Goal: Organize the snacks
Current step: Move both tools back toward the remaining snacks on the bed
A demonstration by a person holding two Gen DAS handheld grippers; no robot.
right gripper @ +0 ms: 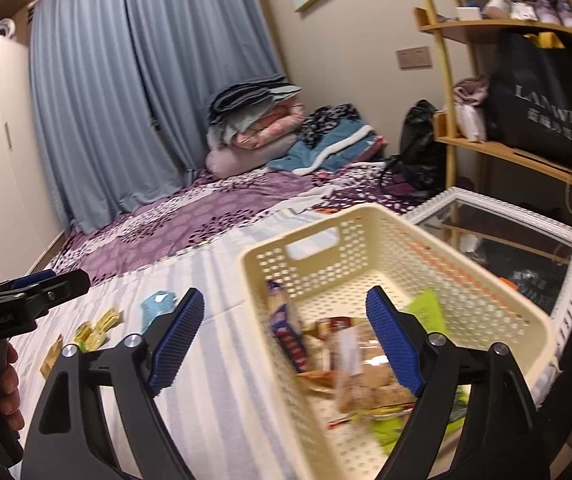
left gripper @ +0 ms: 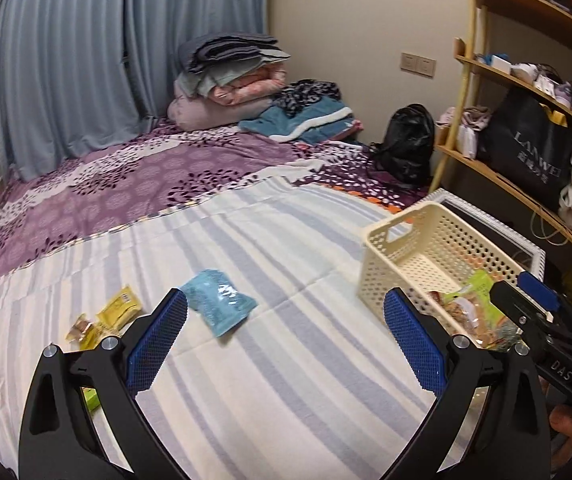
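A cream perforated basket stands on the striped bed cover at the right. Several snack packets lie inside it, also seen in the left wrist view. A blue snack bag lies on the cover left of the basket. Small yellow packets lie further left. My left gripper is open and empty, above the cover just right of the blue bag. My right gripper is open and empty over the basket's near left wall; it shows in the left view.
A white-framed glass table stands right of the basket. Wooden shelves with bags and shoes line the right wall. Folded bedding and a black bag lie at the bed's far end. A green packet peeks beside the left finger.
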